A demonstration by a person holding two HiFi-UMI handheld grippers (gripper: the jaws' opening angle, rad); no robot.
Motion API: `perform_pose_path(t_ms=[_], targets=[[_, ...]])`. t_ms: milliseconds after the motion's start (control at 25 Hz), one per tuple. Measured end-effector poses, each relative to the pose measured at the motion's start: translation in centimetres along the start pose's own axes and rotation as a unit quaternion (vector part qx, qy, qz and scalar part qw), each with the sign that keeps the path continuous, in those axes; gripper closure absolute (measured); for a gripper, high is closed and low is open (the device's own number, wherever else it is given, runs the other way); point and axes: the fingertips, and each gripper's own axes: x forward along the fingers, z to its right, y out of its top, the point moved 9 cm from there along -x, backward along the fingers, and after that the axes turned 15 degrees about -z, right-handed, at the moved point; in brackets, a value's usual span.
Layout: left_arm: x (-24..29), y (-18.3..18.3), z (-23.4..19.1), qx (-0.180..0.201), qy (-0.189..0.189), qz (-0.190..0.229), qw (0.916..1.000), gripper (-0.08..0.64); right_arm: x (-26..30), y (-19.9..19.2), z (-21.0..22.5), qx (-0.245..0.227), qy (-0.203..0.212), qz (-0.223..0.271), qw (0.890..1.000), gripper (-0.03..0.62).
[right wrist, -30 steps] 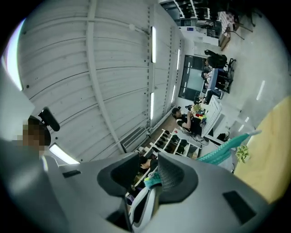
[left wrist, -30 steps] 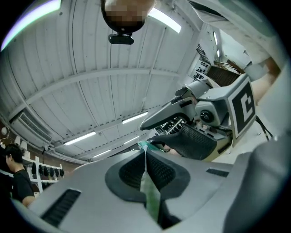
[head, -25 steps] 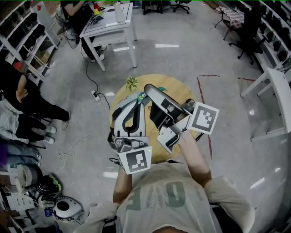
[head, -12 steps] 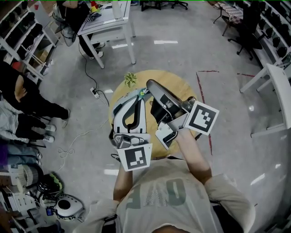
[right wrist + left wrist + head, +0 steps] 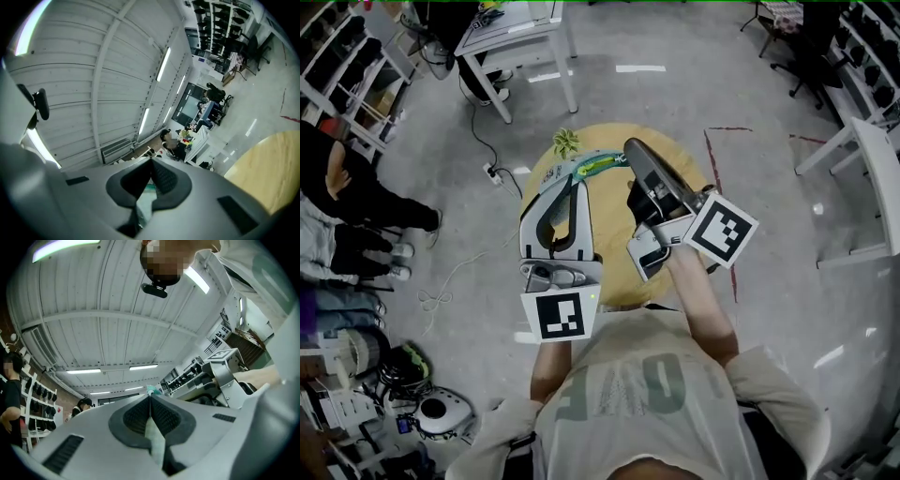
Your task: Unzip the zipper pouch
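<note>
Gripper views alone show pouch point(image 5: 154, 440) pinched.

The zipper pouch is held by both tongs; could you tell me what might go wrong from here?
The left tongs and right tongs each pinch only a thin edge of the zipper pouch, so a pull might slip off. It hangs above the round table; a slip would likely drop it.

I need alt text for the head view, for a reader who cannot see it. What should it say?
Seen from above, a person holds a green zipper pouch over a round wooden table, with the left gripper and the right gripper each having jaws shut on it. A small plant stands near the table's far edge.
</note>
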Motion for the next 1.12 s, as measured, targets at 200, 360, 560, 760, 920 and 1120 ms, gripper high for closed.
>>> perform_pose_path(t_ms=[200,360,560,760,920,1120], targets=[[-0.4,0.2,-0.5,0.004,0.006,0.009,0.9999,0.532,-1.6,1.2,1.3,-0.021,-0.036,0.024,0.999,0.565],[-0.7,0.1,-2.1,-0.001,0.019,0.01,0.9998,0.532,-3.3,1.9,3.1,-0.003,-0.07,0.047,0.996,0.565],[-0.2,-0.5,-1.7,-0.007,0.011,0.003,0.9999,0.532,-3.8,1.6,3.9,0.0,-0.079,0.052,0.996,0.565],[0.5,-0.7,-1.2,-0.013,-0.007,0.003,0.9999,0.532,-4.2,1.6,4.8,0.009,-0.089,0.058,0.994,0.563],[0.9,-0.7,-0.9,-0.02,-0.026,0.005,0.9994,0.532,-4.6,2.1,4.3,-0.036,-0.097,0.06,0.993,0.537],[2.1,-1.9,-1.0,-0.058,-0.046,-0.007,0.9972,0.532,-5.0,2.6,3.4,-0.084,-0.092,0.066,0.99,0.423]])
